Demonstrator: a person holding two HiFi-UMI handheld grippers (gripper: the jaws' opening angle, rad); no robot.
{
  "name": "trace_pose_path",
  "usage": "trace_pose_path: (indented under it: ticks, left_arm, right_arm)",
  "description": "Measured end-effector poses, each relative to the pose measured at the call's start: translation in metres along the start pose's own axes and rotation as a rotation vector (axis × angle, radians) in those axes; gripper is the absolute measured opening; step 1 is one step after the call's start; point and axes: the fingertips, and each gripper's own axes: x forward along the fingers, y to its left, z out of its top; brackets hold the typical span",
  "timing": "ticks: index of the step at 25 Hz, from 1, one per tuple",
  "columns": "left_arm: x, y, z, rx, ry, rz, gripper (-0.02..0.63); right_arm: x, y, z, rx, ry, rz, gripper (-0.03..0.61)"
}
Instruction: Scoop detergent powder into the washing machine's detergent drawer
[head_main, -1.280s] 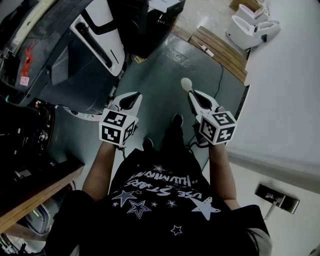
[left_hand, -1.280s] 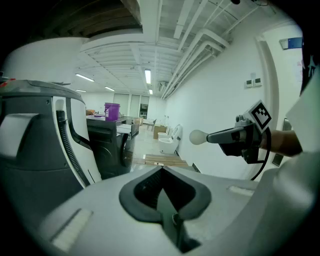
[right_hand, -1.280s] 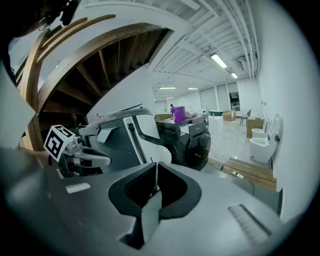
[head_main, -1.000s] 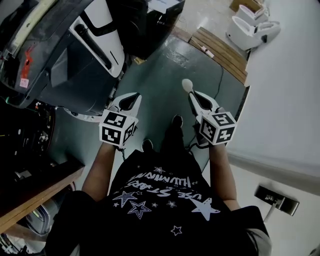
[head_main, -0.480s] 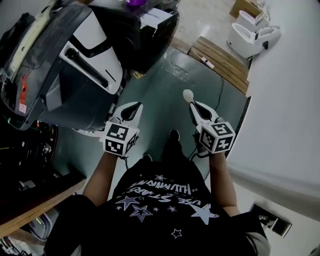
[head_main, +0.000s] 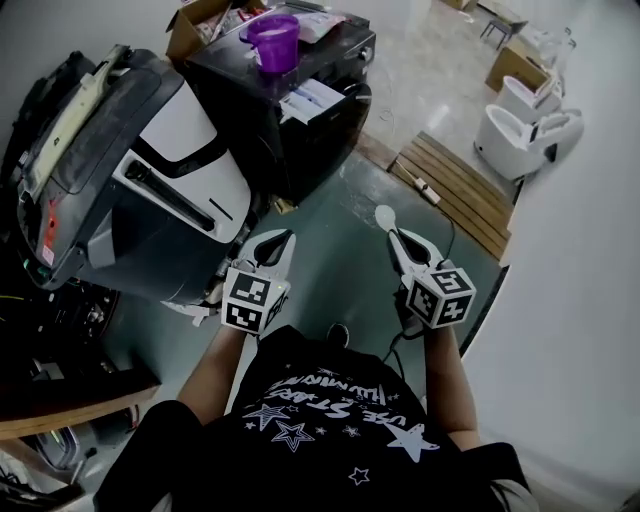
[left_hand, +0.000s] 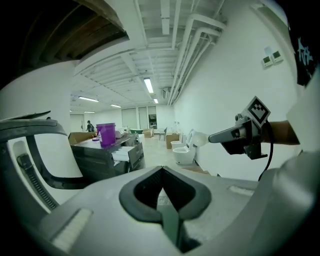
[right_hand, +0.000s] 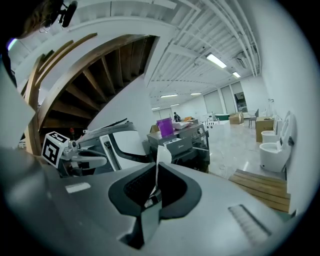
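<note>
Right claw (head_main: 399, 237) pinches the white scoop (head_main: 385, 217) by its handle; left claw (head_main: 276, 242) is shut and empty. Washing machine (head_main: 300, 135) with purple cup (head_main: 272, 32) comes into head view, far ahead. Right gripper view alone shows the handle clamped.

Place: large open appliance test hall or showroom
Floor: dark washing machine (head_main: 300, 120); white toilets (head_main: 515, 128) near a wooden platform (head_main: 455, 192)
Ceiling: bare pipes (left_hand: 187, 55); strip lights (left_hand: 148, 85)
</note>
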Motion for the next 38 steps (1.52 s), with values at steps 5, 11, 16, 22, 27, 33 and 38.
trace_pose_path:
  ticks: [5,11,16,22,27,33,38]
  left_arm:
    - [0.027,0.012,0.012,-0.031,0.001,0.055,0.002]
    - [0.063,0.044,0.025,-0.078,-0.003,0.089,0.002]
    - [0.106,0.091,0.044,-0.101,-0.029,0.103,0.002]
    - [0.172,0.166,0.067,-0.127,-0.047,0.135,0.002]
    - [0.210,0.234,0.084,-0.172,-0.066,0.177,0.002]
    - [0.239,0.308,0.094,-0.206,-0.081,0.233,0.002]
    - [0.255,0.348,0.105,-0.211,-0.094,0.263,0.002]
  right_arm:
    - [0.019,-0.028,0.016,-0.011,0.006,0.038,0.037]
    - [0.064,-0.055,0.031,0.009,0.025,0.075,0.037]
    - [0.119,-0.078,0.067,-0.016,0.017,0.089,0.037]
    - [0.204,-0.109,0.120,-0.077,0.042,0.114,0.037]
    - [0.278,-0.110,0.177,-0.078,0.030,0.160,0.037]
    - [0.367,-0.104,0.243,-0.181,0.009,0.235,0.037]
    - [0.425,-0.092,0.296,-0.329,-0.018,0.301,0.037]
